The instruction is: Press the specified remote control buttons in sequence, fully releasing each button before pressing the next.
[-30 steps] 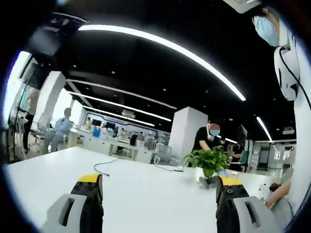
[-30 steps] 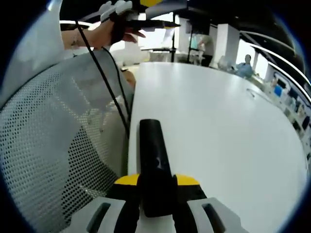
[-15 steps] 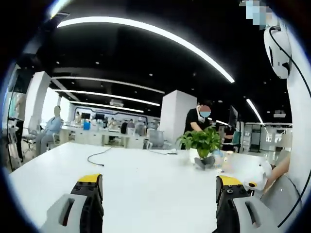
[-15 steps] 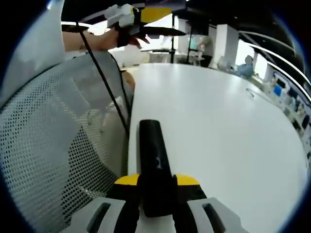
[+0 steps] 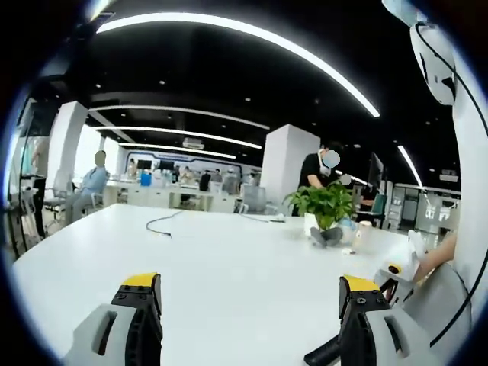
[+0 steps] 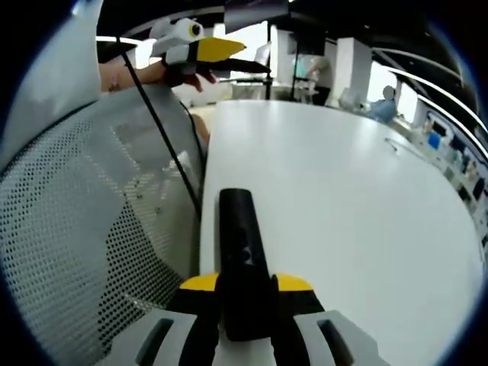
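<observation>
The right gripper (image 6: 242,305) squeezes a black remote (image 6: 242,259) over the white table (image 6: 343,198), beside a mesh chair (image 6: 91,229).

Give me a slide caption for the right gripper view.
Right gripper clamps a black remote control above a white table.

You have a slim black plastic remote control (image 6: 242,263), a long bar with a rounded far end, clamped at its near end between the yellow-tipped jaws of the right gripper (image 6: 245,293). It points straight ahead from the jaws, over the near edge of the white table (image 6: 358,198). In the left gripper view, a dark end of it (image 5: 322,354) shows low, just beside that view's right-hand jaw.
</observation>
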The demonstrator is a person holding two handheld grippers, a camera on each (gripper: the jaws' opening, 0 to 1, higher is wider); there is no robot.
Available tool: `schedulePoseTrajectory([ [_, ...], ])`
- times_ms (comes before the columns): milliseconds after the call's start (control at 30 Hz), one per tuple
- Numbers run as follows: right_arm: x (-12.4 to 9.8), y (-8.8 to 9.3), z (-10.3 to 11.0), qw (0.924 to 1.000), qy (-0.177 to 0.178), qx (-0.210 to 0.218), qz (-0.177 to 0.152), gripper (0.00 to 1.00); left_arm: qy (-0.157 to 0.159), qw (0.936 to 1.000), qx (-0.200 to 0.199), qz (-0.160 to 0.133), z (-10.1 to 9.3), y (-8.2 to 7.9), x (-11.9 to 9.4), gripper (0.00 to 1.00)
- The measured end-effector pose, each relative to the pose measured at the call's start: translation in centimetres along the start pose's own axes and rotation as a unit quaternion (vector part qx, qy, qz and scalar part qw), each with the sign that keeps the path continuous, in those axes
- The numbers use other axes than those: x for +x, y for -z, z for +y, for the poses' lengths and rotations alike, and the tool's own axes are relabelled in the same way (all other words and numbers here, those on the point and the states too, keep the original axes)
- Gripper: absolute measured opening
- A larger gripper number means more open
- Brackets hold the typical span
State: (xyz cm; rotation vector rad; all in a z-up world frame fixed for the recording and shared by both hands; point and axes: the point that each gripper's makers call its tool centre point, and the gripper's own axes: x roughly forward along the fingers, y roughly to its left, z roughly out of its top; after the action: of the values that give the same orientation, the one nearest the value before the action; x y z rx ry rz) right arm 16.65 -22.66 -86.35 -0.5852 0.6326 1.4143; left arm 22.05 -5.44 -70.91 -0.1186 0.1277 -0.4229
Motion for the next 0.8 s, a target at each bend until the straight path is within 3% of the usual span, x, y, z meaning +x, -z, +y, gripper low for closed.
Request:
schedulePoseTrajectory([
  [333,0.1,0.0,-0.1,0.999,-0.003,-0.014,0.043,0.21,0.01,0.9994,0.028,0.019,0.0,0.9,0.0,1.0],
  [467,0.1,0.0,-0.2,0.9987,-0.005,-0.016,0.049,0.21,0.003,0.9995,0.03,0.012,0.4,0.7,-0.3,0.95],
  [567,0.1,0.0,-0.3,0.9981,-0.008,-0.019,0.058,0.21,-0.01,0.9996,0.026,-0.006,1.0,0.1,-0.3,1.0],
  [800,0.0,0.3,-1.5,0.9972,-0.003,-0.016,0.073,0.21,-0.006,0.9991,0.041,0.005,0.7,0.5,-0.3,0.99],
])
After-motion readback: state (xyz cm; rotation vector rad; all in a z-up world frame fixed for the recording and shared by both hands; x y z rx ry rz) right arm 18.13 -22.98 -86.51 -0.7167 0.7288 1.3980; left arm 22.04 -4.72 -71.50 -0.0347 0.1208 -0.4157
